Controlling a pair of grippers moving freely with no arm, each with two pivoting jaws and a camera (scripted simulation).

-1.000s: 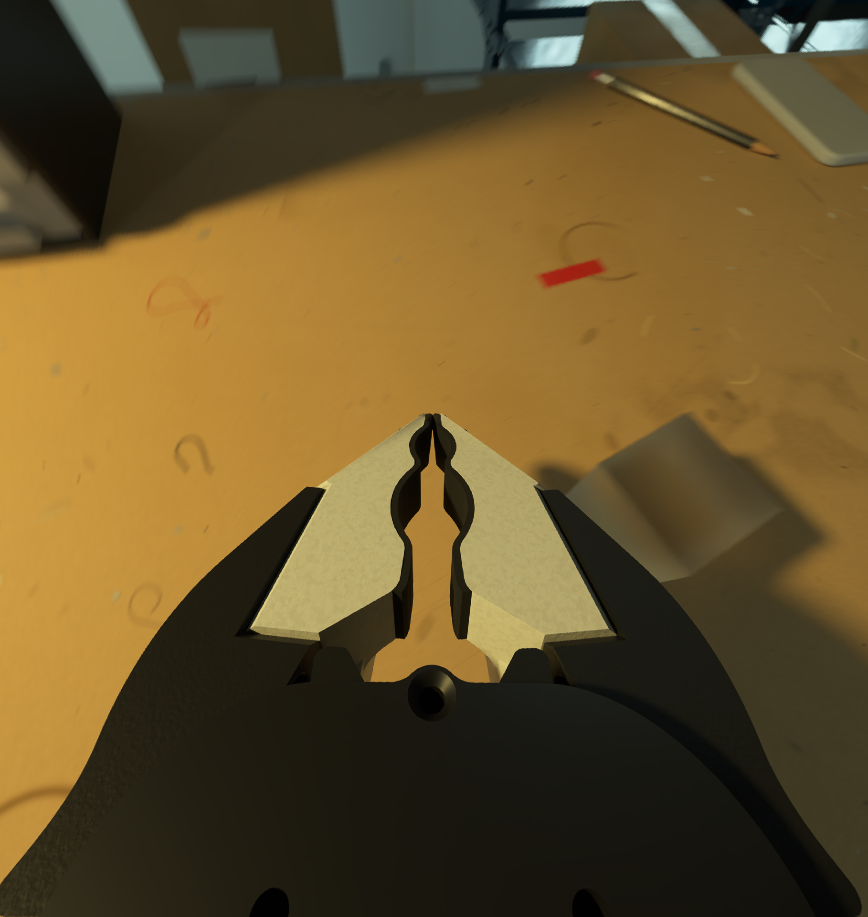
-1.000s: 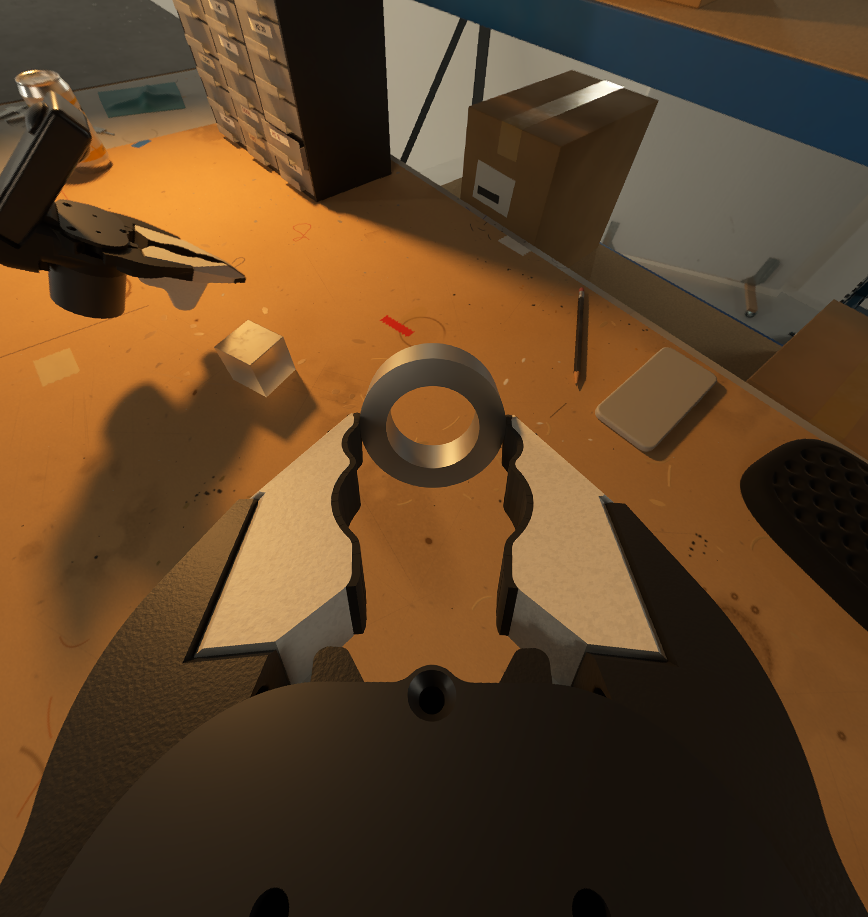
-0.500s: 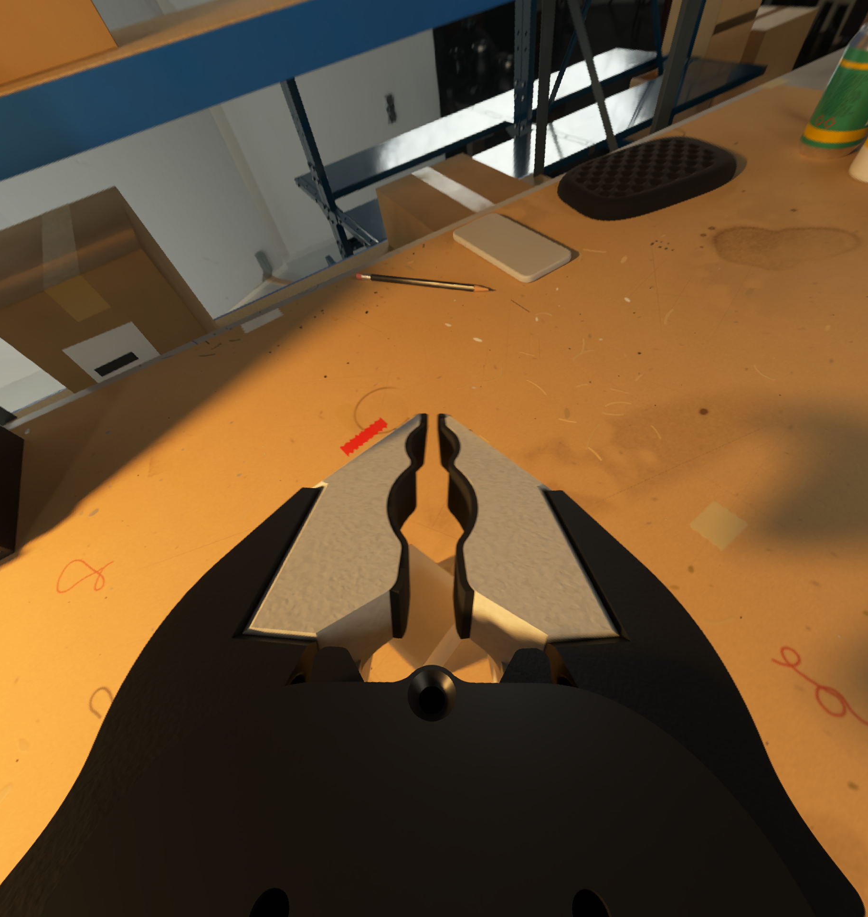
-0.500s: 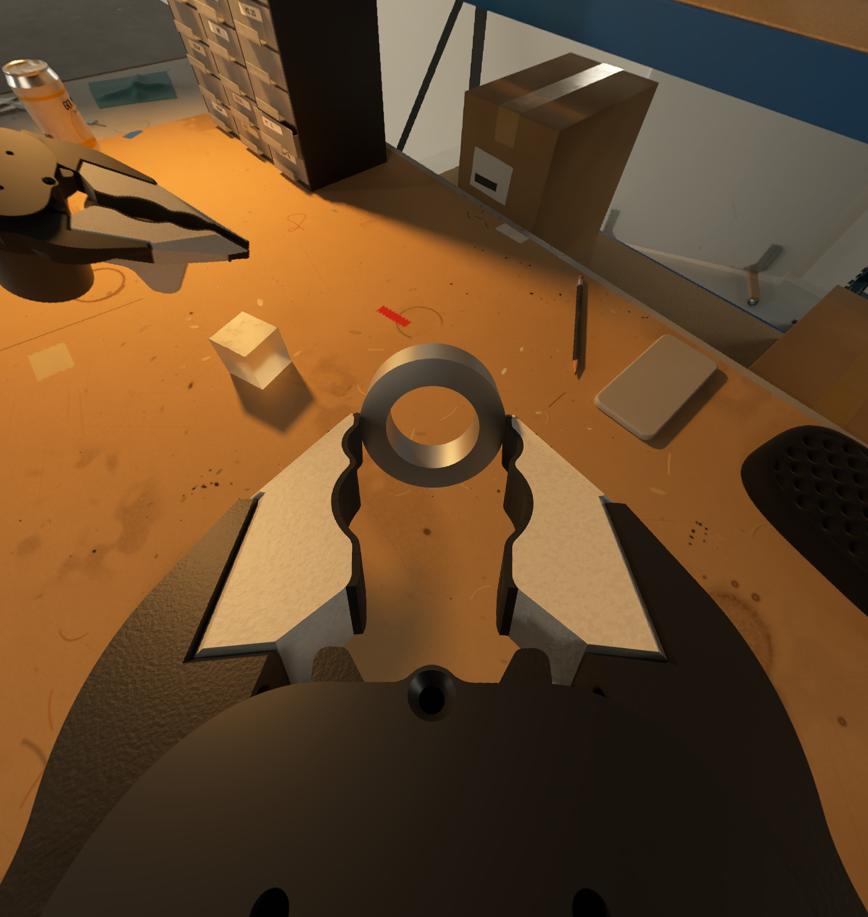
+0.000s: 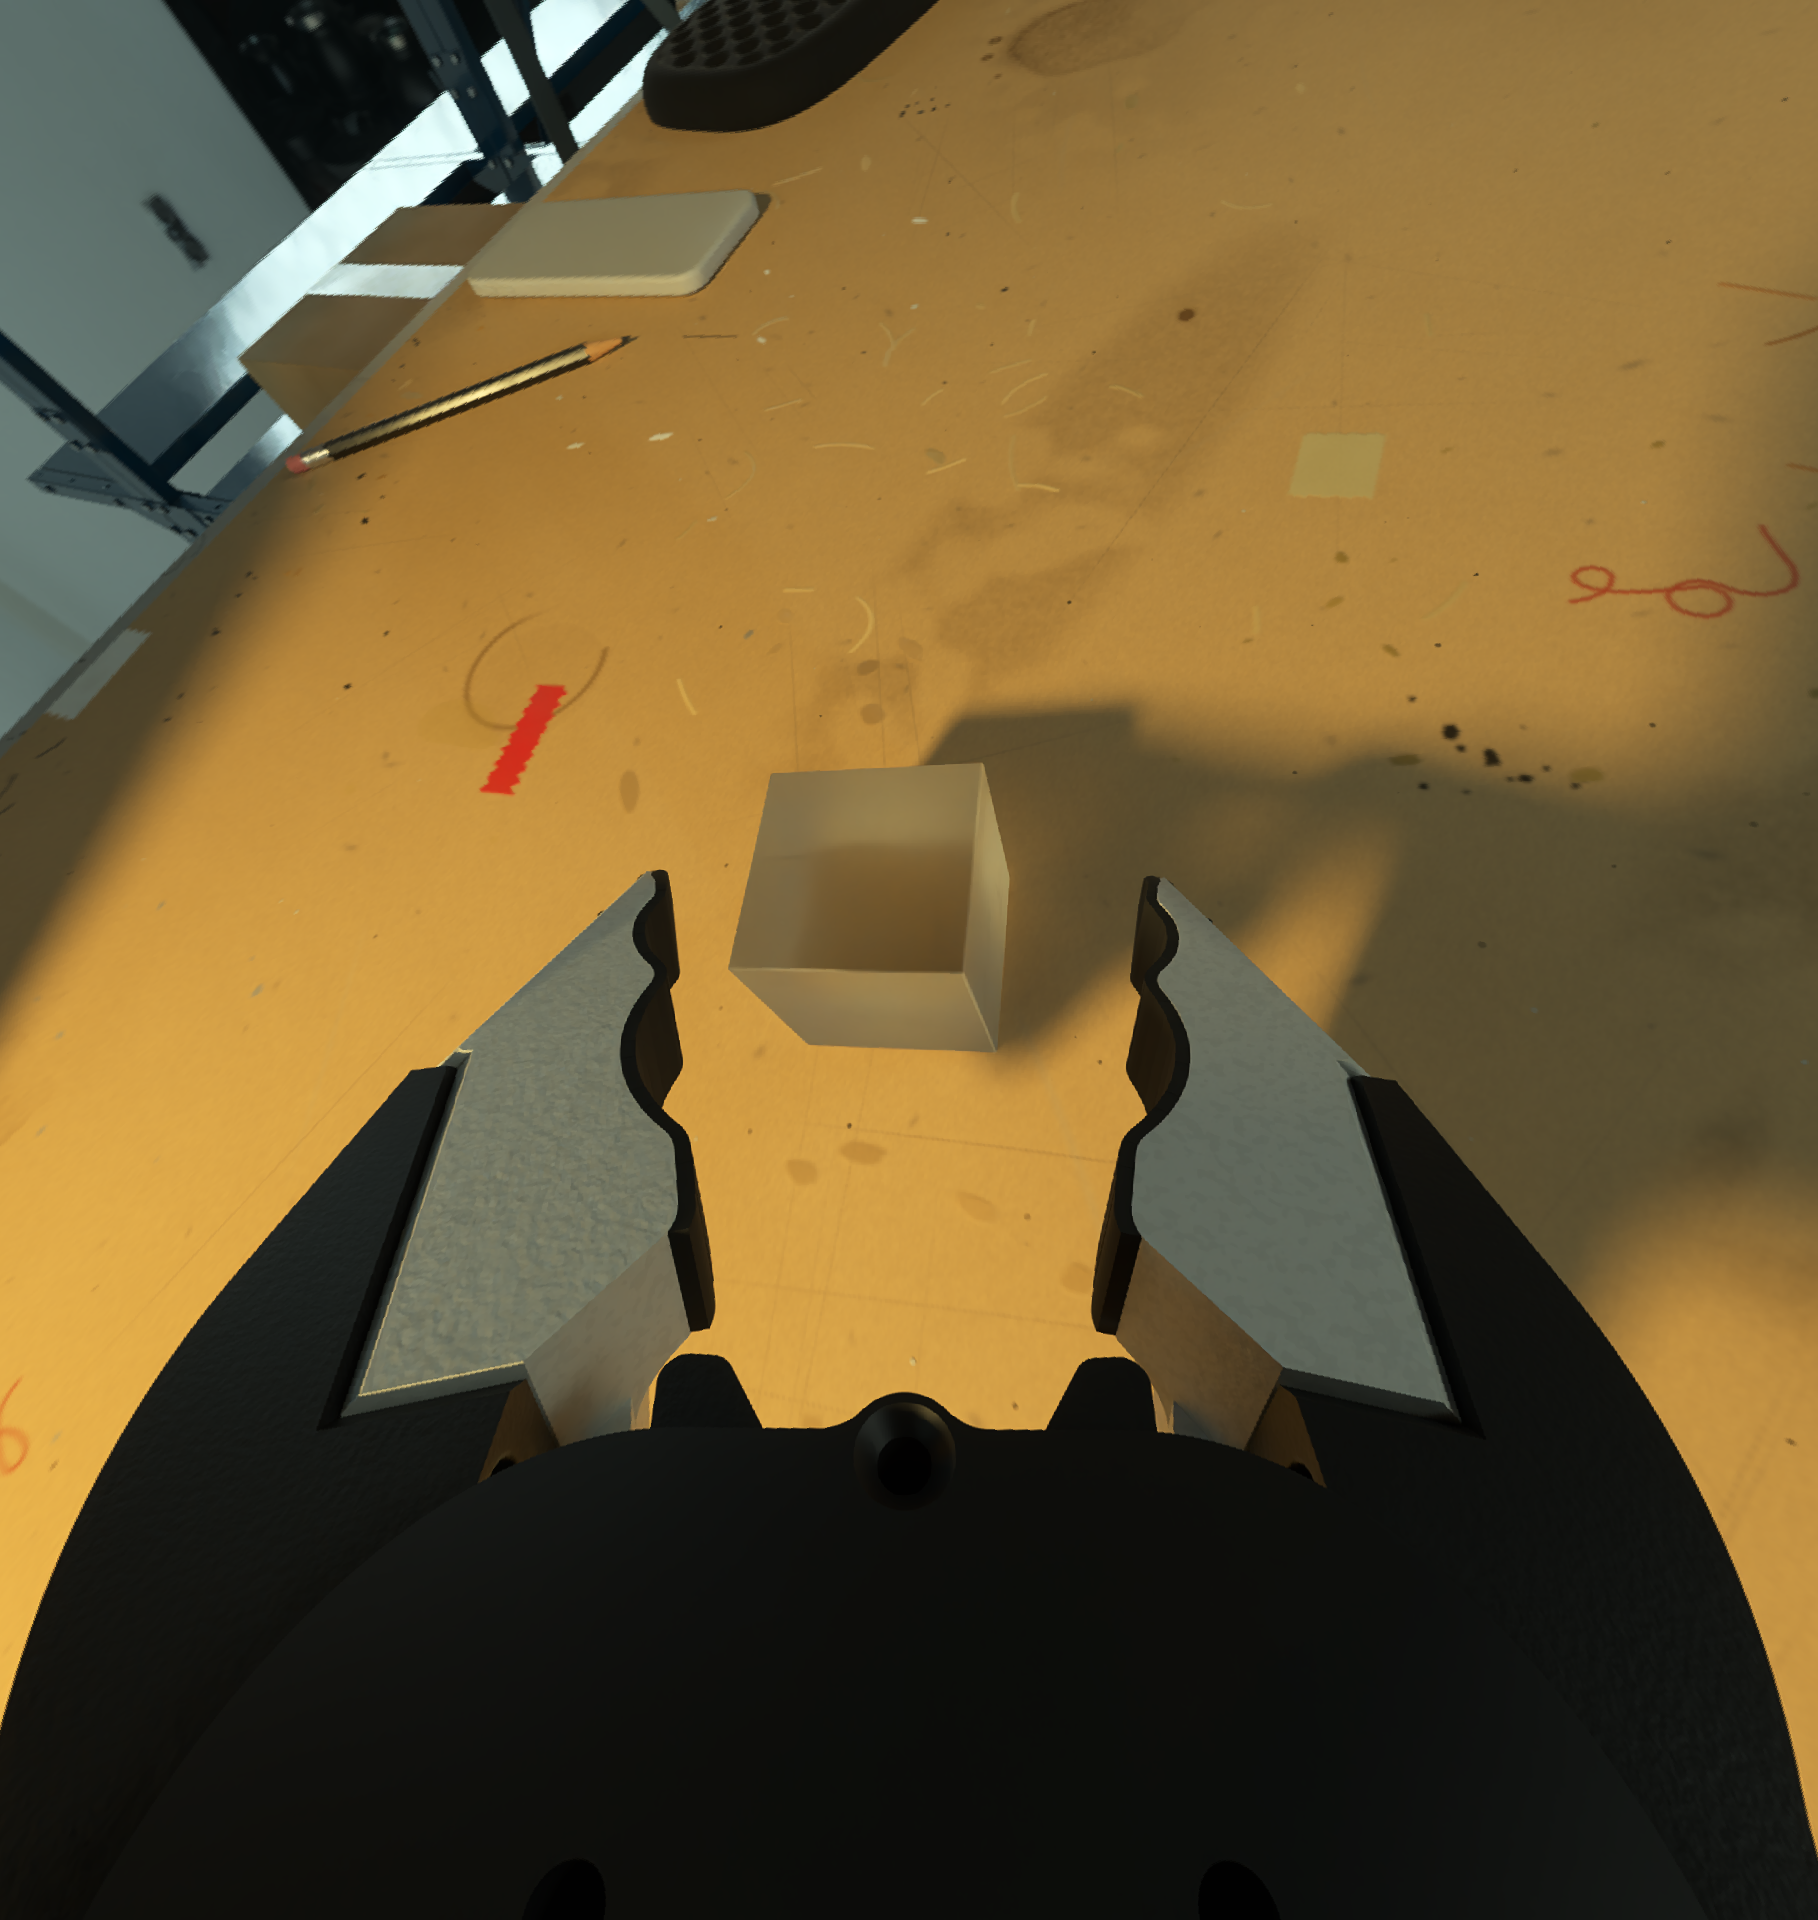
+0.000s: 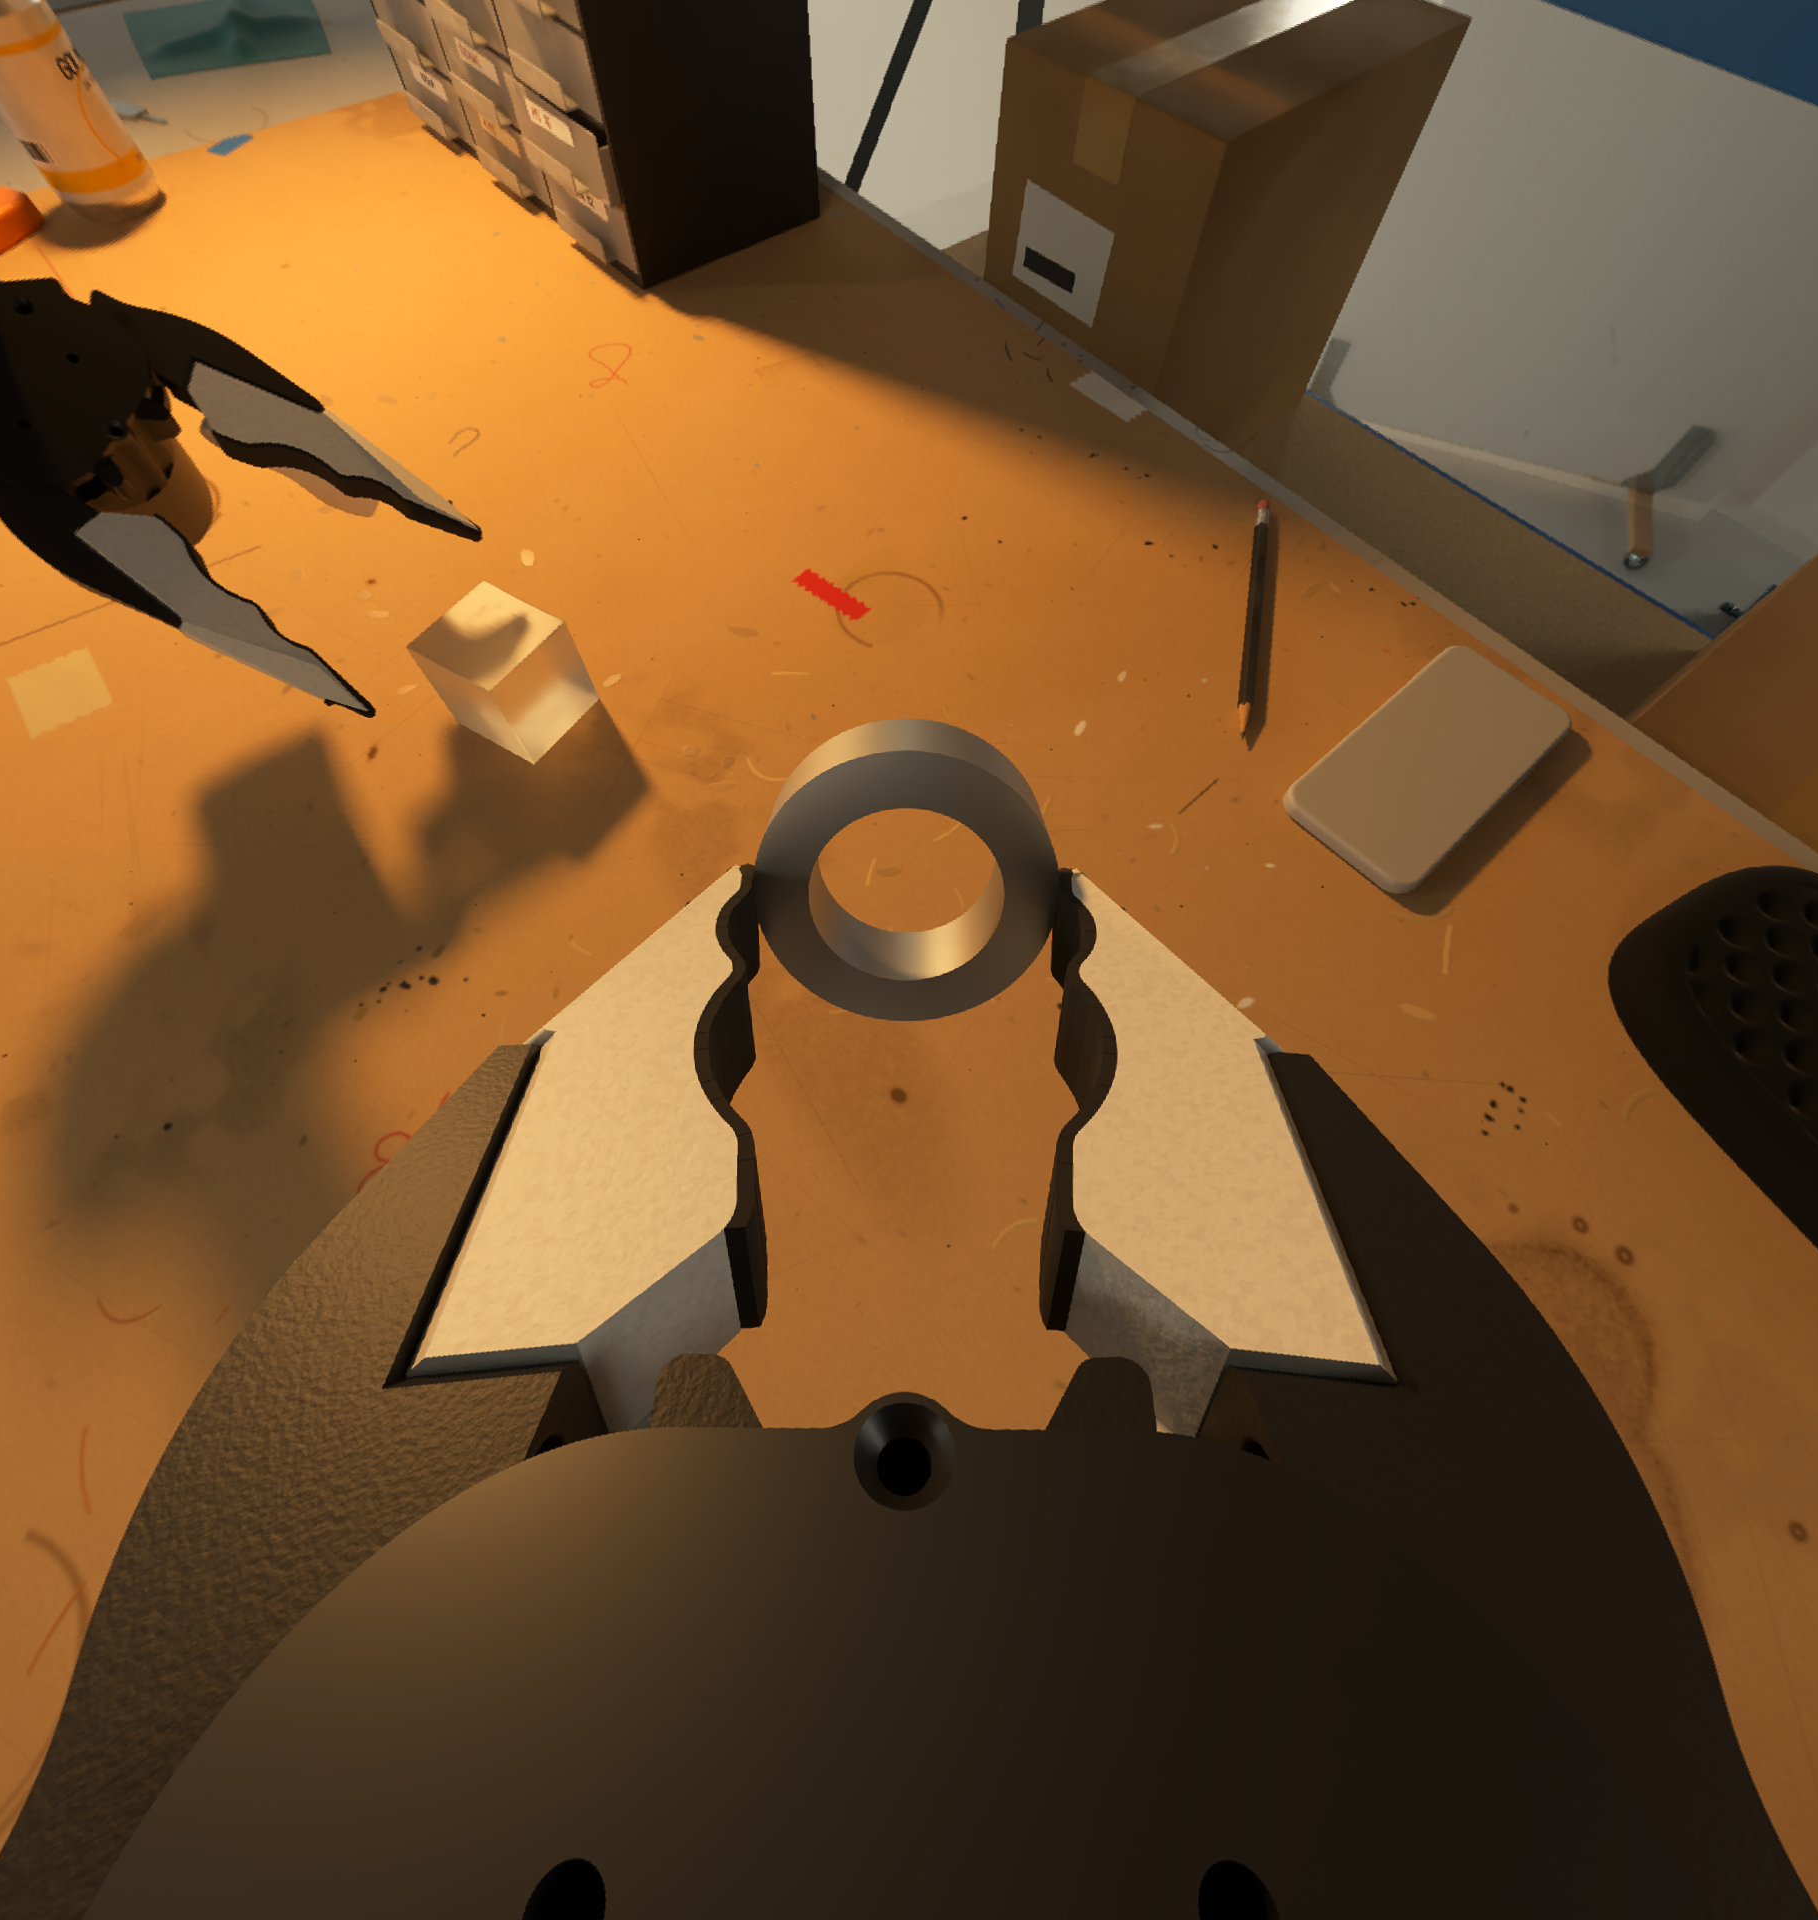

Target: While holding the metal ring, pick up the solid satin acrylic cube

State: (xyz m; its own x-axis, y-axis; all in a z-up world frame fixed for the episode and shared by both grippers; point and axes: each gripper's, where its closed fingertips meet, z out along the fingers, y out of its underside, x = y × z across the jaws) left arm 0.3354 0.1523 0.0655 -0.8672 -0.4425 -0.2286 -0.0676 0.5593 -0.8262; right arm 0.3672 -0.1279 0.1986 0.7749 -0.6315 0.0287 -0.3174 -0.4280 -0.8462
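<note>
The pale, translucent acrylic cube (image 5: 874, 914) sits on the orange workbench, just ahead of my left gripper (image 5: 903, 883) and between the lines of its two fingers. That gripper is open wide and empty, its fingers apart from the cube. In the right wrist view the cube (image 6: 505, 670) lies at the left, with the left gripper (image 6: 427, 623) open just left of it and above the bench. My right gripper (image 6: 905, 878) is shut on the grey metal ring (image 6: 905, 868), held upright at the fingertips above the bench.
A pencil (image 6: 1253, 618), a beige flat pad (image 6: 1430, 764) and a black perforated mat (image 6: 1778, 1029) lie at the right near the bench's far edge. A red tape strip (image 6: 832, 594) lies past the cube. A black drawer cabinet (image 6: 624, 114), a cardboard box (image 6: 1185, 177) and a bottle (image 6: 53, 104) stand behind.
My left gripper has opened from shut to wide, swung round and come down toward the cube, which now lies between its fingertips. The right gripper still holds the ring, nearly unmoved.
</note>
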